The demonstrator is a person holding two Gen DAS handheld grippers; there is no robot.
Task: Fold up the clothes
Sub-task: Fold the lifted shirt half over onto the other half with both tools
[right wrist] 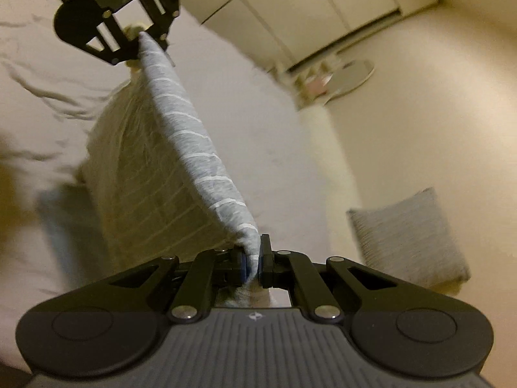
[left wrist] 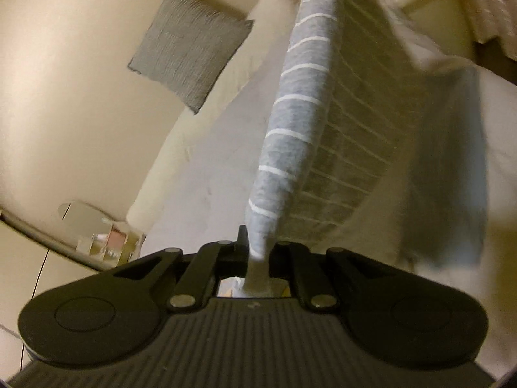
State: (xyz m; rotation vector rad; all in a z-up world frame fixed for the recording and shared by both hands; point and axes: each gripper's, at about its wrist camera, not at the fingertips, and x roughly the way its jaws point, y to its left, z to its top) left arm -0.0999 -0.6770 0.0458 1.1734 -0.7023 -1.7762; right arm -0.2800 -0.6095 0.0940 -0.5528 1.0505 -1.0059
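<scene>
A grey garment with thin white stripes [left wrist: 297, 97] hangs stretched between my two grippers above a white bed. My left gripper [left wrist: 258, 252] is shut on one end of its top edge. My right gripper [right wrist: 253, 258] is shut on the other end of the same striped garment [right wrist: 194, 142]. In the right wrist view the left gripper [right wrist: 142, 37] shows at the top left, holding the far end. The rest of the cloth hangs down below the taut edge toward the bed.
The white bed sheet [left wrist: 200, 161] lies under the garment, wrinkled in the right wrist view [right wrist: 38, 97]. A grey square cushion [left wrist: 190, 51] lies beside the bed, also in the right wrist view [right wrist: 410, 236]. A round mirror [right wrist: 352, 77] and wardrobe doors [right wrist: 307, 9] stand beyond.
</scene>
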